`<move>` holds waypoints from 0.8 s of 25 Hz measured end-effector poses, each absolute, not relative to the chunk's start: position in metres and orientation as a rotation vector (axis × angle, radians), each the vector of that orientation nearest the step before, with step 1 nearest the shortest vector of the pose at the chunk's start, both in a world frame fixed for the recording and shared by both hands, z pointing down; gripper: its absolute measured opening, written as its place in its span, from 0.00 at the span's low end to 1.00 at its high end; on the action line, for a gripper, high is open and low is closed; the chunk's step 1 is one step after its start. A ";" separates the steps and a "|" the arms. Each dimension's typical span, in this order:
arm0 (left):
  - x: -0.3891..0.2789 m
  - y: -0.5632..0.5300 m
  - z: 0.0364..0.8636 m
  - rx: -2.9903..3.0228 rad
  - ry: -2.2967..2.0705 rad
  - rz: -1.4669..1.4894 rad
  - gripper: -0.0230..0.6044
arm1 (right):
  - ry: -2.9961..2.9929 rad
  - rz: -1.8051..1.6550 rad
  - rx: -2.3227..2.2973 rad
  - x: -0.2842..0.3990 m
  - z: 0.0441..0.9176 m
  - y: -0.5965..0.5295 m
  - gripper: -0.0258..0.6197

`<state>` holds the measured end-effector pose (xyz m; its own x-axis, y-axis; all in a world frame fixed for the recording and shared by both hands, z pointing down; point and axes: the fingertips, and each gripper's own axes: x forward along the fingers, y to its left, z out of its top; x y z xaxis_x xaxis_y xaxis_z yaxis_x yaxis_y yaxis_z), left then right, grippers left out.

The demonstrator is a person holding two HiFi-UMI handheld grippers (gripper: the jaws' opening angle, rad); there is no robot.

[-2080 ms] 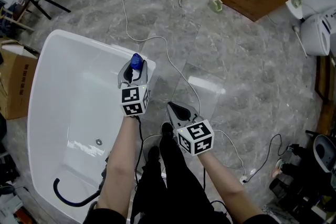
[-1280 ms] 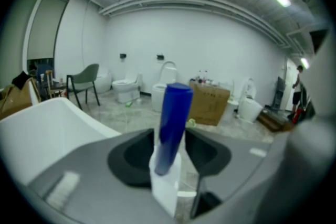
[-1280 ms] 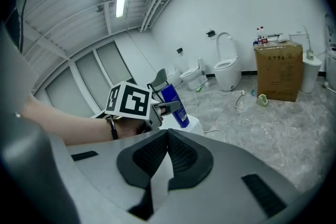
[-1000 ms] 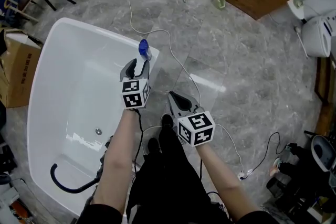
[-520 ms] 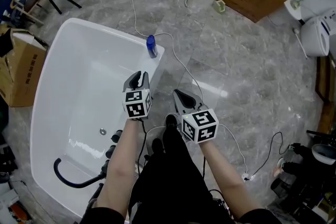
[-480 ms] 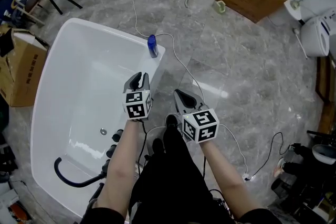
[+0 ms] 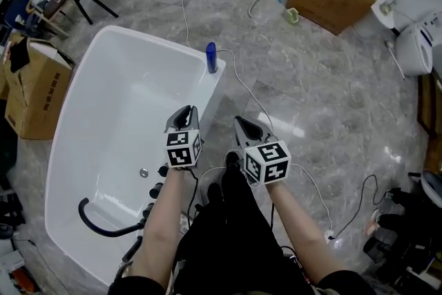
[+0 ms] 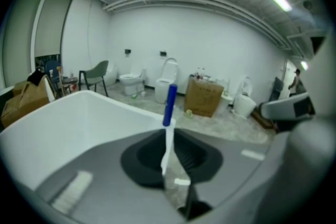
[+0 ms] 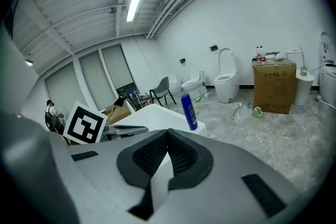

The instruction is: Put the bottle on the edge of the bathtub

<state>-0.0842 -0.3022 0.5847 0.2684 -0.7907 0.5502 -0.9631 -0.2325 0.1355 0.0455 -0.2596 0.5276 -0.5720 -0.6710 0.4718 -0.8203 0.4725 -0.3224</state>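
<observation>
On the rim of the bathtub (image 7: pixel 159 46), at the tub's 1 o'clock corner in the head view, the blue bottle (image 7: pixel 211 57) stands upright, free of both grippers. The left gripper (image 7: pixel 185 109) hangs at the bottle's 6 o'clock, well apart from it, beside the tub's right rim. Its jaws have just been closing and leave only a narrow slit, with nothing between them. The right gripper (image 7: pixel 242 122), at the left gripper's 3 o'clock, has its jaw tips pressed together and holds nothing.
</observation>
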 end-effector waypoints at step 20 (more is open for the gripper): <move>-0.114 -0.200 0.535 2.112 -1.628 0.455 0.07 | -2.454 0.680 1.301 0.040 0.500 -0.202 0.04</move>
<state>-0.1138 -0.1999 0.5346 0.2554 -0.8246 0.5048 -0.9668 -0.2157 0.1367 0.0397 -0.2023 0.5000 -0.5545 -0.6993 0.4511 -0.8317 0.4833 -0.2732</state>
